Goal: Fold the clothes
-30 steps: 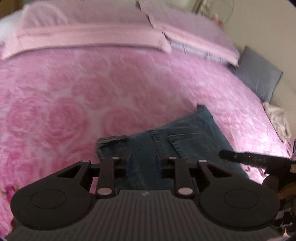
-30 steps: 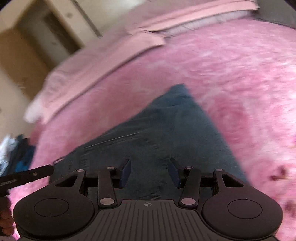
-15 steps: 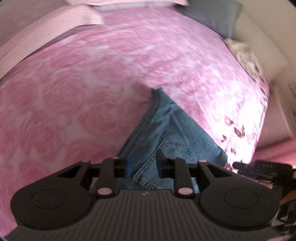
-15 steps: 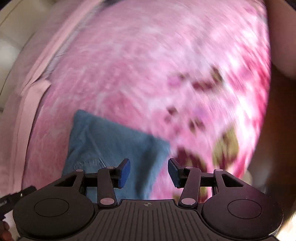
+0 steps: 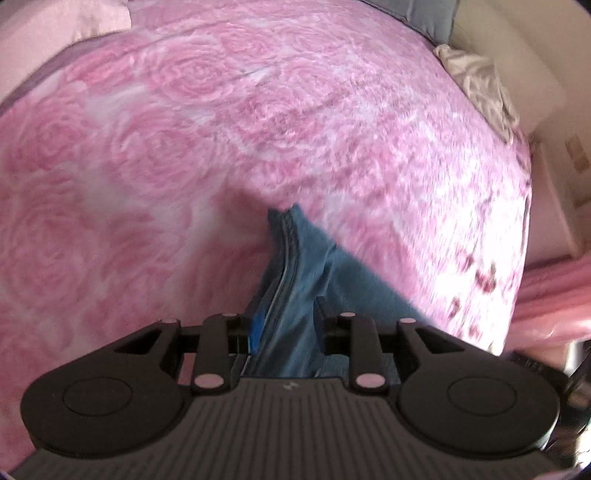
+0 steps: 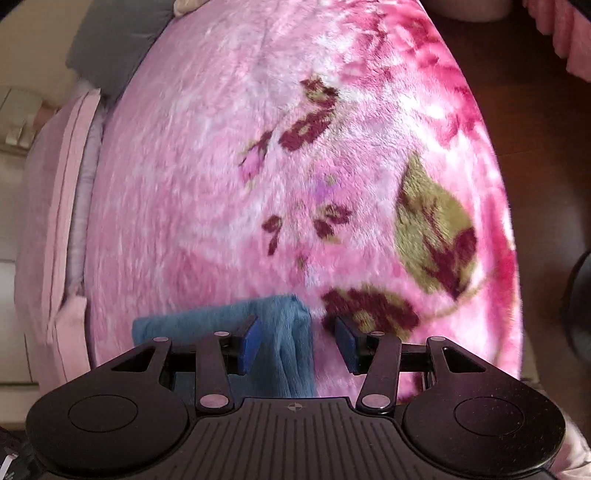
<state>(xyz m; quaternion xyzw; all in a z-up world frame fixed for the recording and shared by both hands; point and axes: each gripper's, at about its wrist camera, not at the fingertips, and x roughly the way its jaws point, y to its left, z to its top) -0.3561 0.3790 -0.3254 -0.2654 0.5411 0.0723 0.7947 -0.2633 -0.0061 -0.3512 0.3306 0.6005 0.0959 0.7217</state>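
Observation:
Folded blue jeans (image 5: pixel 314 273) lie on the pink rose blanket (image 5: pixel 184 147). In the left wrist view a seamed edge of them runs up between the fingers of my left gripper (image 5: pixel 286 321), whose jaws are narrowed with denim filling the gap, shut on the jeans. In the right wrist view the jeans (image 6: pixel 207 321) show as a folded corner under my right gripper (image 6: pixel 297 345). Its blue-padded fingers stand apart, open, with blanket showing between the denim and the right pad.
The blanket's floral border (image 6: pixel 432 221) marks the bed's edge, with a dark wooden floor (image 6: pixel 535 110) beyond. A grey cushion (image 5: pixel 424 11) and a crumpled pale cloth (image 5: pixel 480 81) lie at the far side. Pink pillows (image 6: pixel 62 184) line the left.
Both views have swung round over the bed. My left gripper's fingers have narrowed onto the jeans. The right gripper has moved to the jeans' corner by the floral border, keeping its width.

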